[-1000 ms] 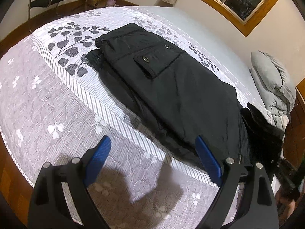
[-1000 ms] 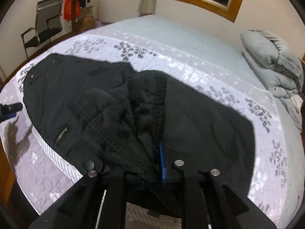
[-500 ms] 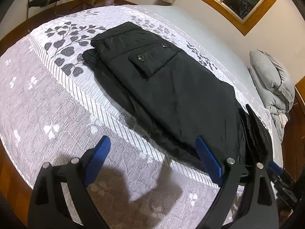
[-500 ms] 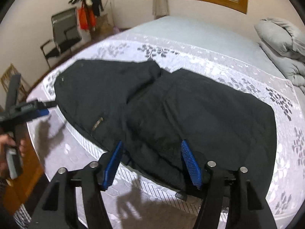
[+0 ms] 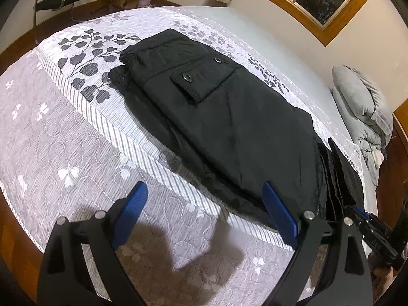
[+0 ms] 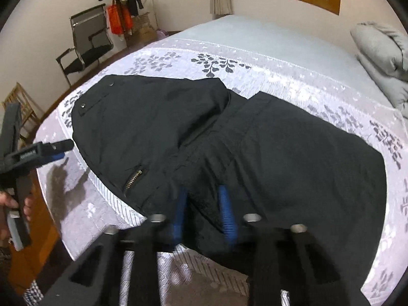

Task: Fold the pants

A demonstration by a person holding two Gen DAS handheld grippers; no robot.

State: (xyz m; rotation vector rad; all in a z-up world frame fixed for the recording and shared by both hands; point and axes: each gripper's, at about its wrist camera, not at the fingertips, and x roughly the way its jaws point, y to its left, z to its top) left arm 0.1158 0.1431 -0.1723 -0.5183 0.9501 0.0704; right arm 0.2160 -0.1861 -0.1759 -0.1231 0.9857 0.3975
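Observation:
Black pants [image 5: 229, 117] lie on the bed, folded lengthwise, with a buttoned flap pocket [image 5: 201, 81] on top. In the right wrist view the pants [image 6: 280, 153] spread across the bed with a brass zipper [image 6: 132, 179] near the front edge. My left gripper [image 5: 204, 214] is open and empty, just short of the pants' near edge. My right gripper [image 6: 204, 206] has its blue fingers [image 6: 225, 209] narrowed around a fold of the pants at the near edge; the frame is blurred. It also shows at the far right of the left wrist view [image 5: 362, 216].
The bed has a grey-white floral quilt [image 5: 63, 140]. A folded grey duvet [image 5: 364, 109] lies at the head of the bed. A black chair [image 6: 84, 48] and a clothes rack [image 6: 122, 5] stand by the wall. The bed's front edge drops to a wooden floor [image 6: 33, 242].
My right gripper opened and let the pants drop flat, then moved in and narrowed on a fold at the near edge. My left gripper stayed open and barely moved.

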